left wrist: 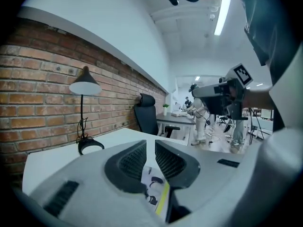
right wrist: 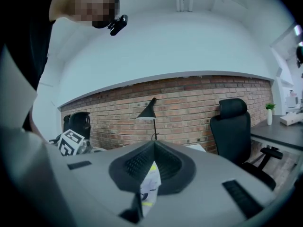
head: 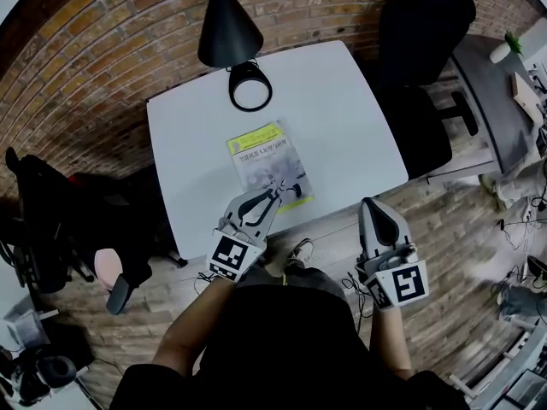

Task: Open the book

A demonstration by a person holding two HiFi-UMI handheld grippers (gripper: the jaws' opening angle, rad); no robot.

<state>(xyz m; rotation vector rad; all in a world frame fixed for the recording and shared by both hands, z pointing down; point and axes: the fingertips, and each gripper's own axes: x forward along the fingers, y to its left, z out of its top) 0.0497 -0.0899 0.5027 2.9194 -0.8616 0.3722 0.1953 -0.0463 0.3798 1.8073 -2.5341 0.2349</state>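
We hold our left tool point(head: 276, 192) over the near edge of the closed book point(head: 263, 156), which lies mid-worktop point(head: 342, 126); its jaws are narrowed to a slit and grip nothing. Our right tool point(head: 369, 203), jaws together and empty, hovers beyond the worktop's near edge.

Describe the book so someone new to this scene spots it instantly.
White square table set against the brick wall. On it, between the black desk lamp and the near edge, lies a closed book. It is the only flat printed thing there: pale cover with a yellow-green band.
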